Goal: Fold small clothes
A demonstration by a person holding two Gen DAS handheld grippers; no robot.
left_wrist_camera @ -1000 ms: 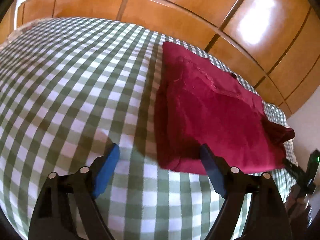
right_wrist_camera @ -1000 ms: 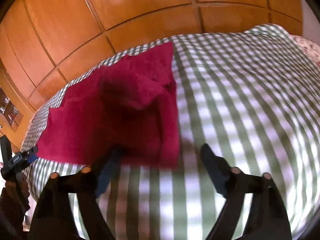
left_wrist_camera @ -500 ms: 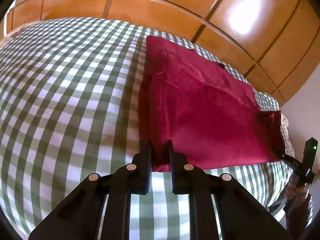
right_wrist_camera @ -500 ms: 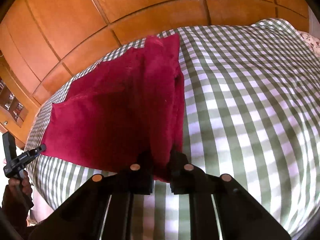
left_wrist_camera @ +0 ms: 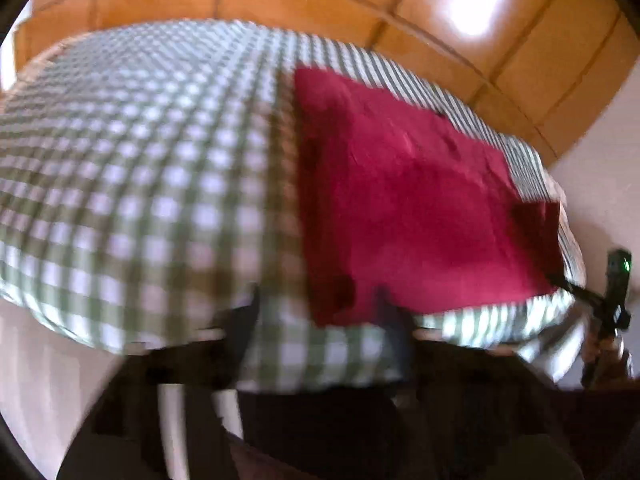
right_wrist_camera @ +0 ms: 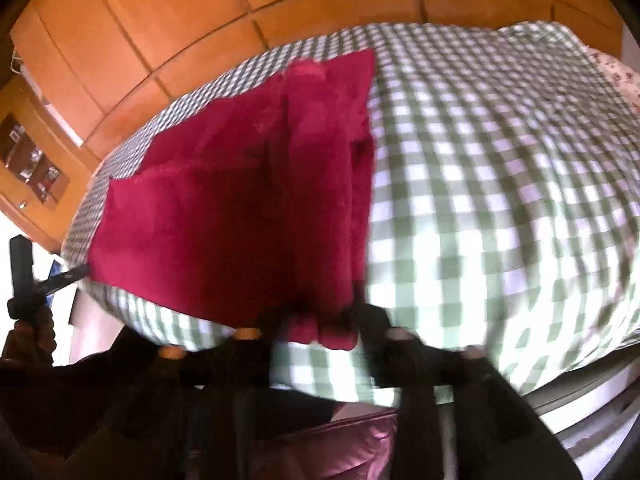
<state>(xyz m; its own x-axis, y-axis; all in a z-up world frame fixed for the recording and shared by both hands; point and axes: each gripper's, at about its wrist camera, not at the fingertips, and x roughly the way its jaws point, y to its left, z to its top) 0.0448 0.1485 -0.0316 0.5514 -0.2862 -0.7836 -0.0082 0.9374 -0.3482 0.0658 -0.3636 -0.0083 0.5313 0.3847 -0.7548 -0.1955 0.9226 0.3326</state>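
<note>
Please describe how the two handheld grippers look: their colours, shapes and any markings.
Both are blurred. The left gripper has black, angular arms and dark bluish fingers. The right gripper is also black, with pale round rivets on its linkage. No cables or lettering are visible.

Heavy motion blur, fisheye bending at the rims, bright glare on the wooden panels [left_wrist_camera: 468, 16].

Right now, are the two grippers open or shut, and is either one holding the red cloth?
Left gripper: open, holding nothing.
Right gripper: open, red cloth between its fingers, not pinched.
</note>
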